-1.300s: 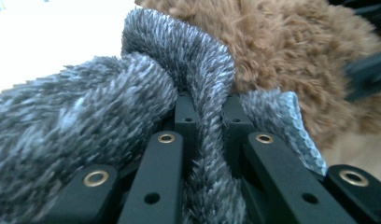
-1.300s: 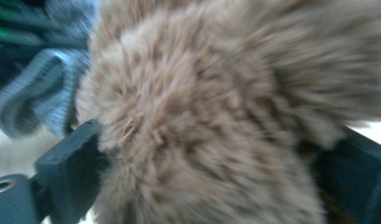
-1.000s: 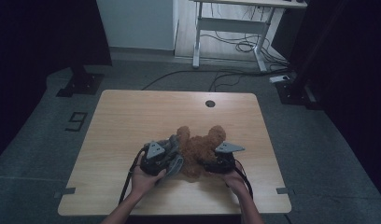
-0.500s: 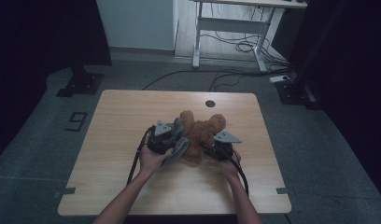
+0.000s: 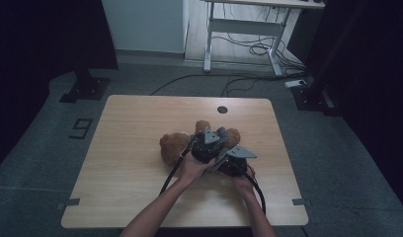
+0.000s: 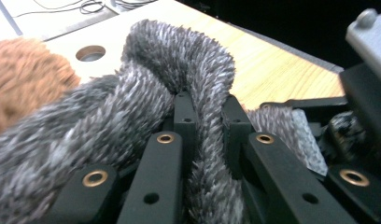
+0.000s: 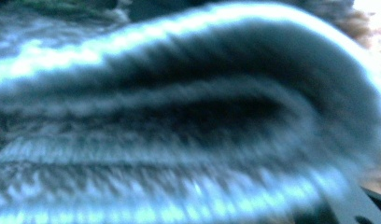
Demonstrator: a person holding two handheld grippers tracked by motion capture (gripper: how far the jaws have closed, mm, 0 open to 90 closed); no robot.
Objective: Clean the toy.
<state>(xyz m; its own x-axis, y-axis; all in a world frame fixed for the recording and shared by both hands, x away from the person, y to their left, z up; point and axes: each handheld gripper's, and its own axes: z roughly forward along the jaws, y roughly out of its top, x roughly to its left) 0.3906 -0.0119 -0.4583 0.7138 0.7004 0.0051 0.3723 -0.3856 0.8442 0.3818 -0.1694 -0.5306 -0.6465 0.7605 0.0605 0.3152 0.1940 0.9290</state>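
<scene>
A brown teddy bear (image 5: 172,145) lies at the middle of the wooden table (image 5: 135,128), partly hidden behind both grippers. My left gripper (image 5: 212,138) sits over it, and in the left gripper view this gripper (image 6: 208,105) is shut on a fold of fuzzy grey knitted fabric (image 6: 146,70), with brown fur (image 6: 25,74) to the left. My right gripper (image 5: 224,162) is close beside the left one, nearer the front edge. Its jaws have just been opening. Blurred grey ribbed fabric (image 7: 179,140) lies right against its camera and hides the pads.
A round cable hole (image 5: 222,109) is in the table's far side, behind the bear. Cables trail from both grippers toward the front edge. A white desk frame (image 5: 239,29) and floor cables stand beyond the table.
My left gripper has moved right across the table with the grey fabric, ending close beside the right gripper. More of the brown bear now shows at its left. The right hand stayed put.
</scene>
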